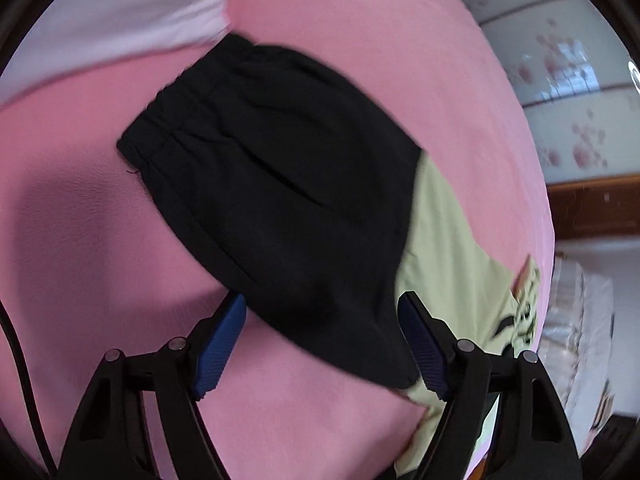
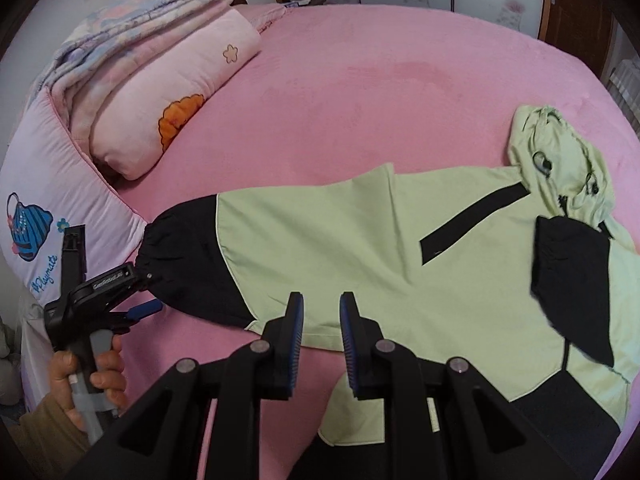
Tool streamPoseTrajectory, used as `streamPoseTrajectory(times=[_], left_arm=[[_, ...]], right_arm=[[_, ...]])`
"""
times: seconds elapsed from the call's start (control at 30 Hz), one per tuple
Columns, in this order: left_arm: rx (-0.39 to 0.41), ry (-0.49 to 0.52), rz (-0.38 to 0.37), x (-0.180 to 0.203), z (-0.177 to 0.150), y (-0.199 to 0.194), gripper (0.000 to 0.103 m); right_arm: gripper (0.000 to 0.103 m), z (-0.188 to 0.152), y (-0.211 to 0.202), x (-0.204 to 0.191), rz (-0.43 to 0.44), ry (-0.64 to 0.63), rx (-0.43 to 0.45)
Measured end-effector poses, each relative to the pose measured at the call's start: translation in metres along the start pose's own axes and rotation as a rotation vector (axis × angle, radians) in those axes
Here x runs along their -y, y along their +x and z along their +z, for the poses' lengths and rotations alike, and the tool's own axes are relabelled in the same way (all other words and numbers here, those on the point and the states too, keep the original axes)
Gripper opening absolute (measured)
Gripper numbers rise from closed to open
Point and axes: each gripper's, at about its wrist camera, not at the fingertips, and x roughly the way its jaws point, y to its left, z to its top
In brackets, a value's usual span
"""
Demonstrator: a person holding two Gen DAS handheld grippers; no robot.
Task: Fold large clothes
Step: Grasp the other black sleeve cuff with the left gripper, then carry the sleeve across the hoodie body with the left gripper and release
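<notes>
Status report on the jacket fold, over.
Left claw open around black cuff. Right claw narrow, empty, above jacket. Nothing in the way.

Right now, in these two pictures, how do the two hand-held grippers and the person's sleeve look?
Both the left gripper and the right gripper have black angular plastic arms with round silver pins and ribbed blue pads. The left one has a grey handle, small white lettering on its body and a thin black cable. The sleeve is brown.

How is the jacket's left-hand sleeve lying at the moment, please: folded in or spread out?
Spread out: the sleeve extends flat across the pink bed, away from the jacket.
</notes>
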Motion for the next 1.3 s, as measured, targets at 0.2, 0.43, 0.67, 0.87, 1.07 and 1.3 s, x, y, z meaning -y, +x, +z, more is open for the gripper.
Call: streamPoseTrajectory(times=[0.2,0.43,0.67,0.87,1.07,1.3], left_arm=[[0.0,-0.084,-0.01,-0.015,0.009,0.03,0.074],[0.065,0.0,0.095,0.01,0.007,0.028,0.002],[0.217,0.278,0.055,0.124,-0.032,-0.021,0.002],[0.209,0.585,-0.117,0.26,-0.113,-0.03,0.002],[0.024,0.889,-0.083,0.361,-0.239,0.049,0.031],[-0.2,0.962,0.121,0.334,-0.316,0.144,0.048]], right_arm=[[0.018,-0.018,0.017,0.007,-0.005,-0.009,-0.071],[0.018,-0.031,0.017,0.03,0.001,0.035,-0.099],[0.018,-0.037,0.001,0.073,-0.002,0.121,-0.07],[0.018,-0.054,-0.029,0.141,-0.041,0.245,-0.027],[0.018,-0.085,-0.058,0.212,-0.11,0.347,0.0],[0.019,-0.12,-0.069,0.277,-0.142,0.434,-0.026]])
